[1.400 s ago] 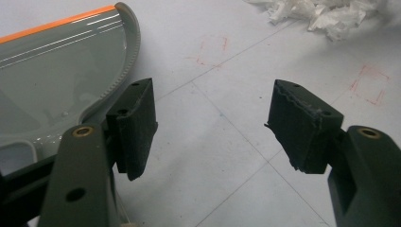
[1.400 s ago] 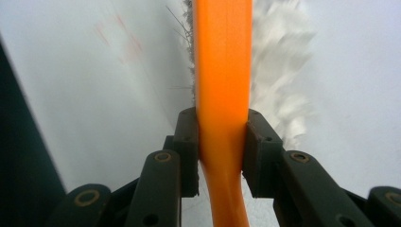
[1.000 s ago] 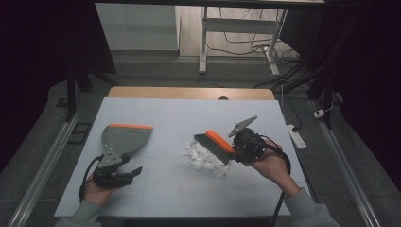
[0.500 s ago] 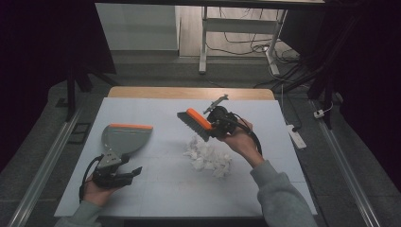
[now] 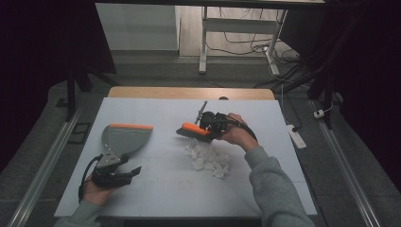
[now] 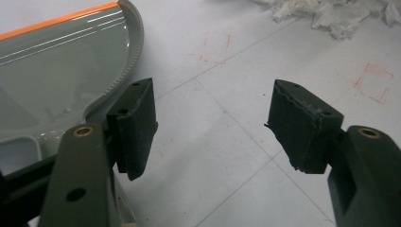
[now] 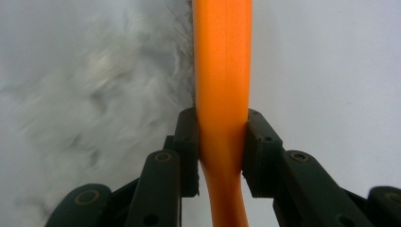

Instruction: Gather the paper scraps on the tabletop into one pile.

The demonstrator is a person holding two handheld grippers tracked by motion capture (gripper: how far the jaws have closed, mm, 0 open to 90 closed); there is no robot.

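- Comparing w/ half a sec ago: right gripper (image 5: 204,126) w/ the brush (image 5: 194,131) has dropped lower and now sits just at the far edge of the paper pile (image 5: 208,157); a sec ago it was at the pile's right side, brush head over the scraps.
- Left gripper (image 5: 124,165) and dustpan (image 5: 124,138) haven't shifted vs. either earlier frame; pile looks about the same shape too.
- Right gripper: jaws clamped on the brush's orange handle (image 7: 222,94), pads pressing both sides; bristles point toward the pile, which is blurred in the right gripper view.
- Brush head sticks out to the left of the right hand (image 5: 236,133), just beyond the pile's far-left corner; can't tell if bristles touch the table (image 5: 156,189) or the scraps.
- Left gripper: jaws apart, nothing betw. them (image 6: 210,123); it rests near-left of the pile, well apart from it.
- Dustpan lies flat left of the pile, orange lip (image 6: 56,19) on the far side, its handle end right by the left gripper's fingers (image 6: 137,123).
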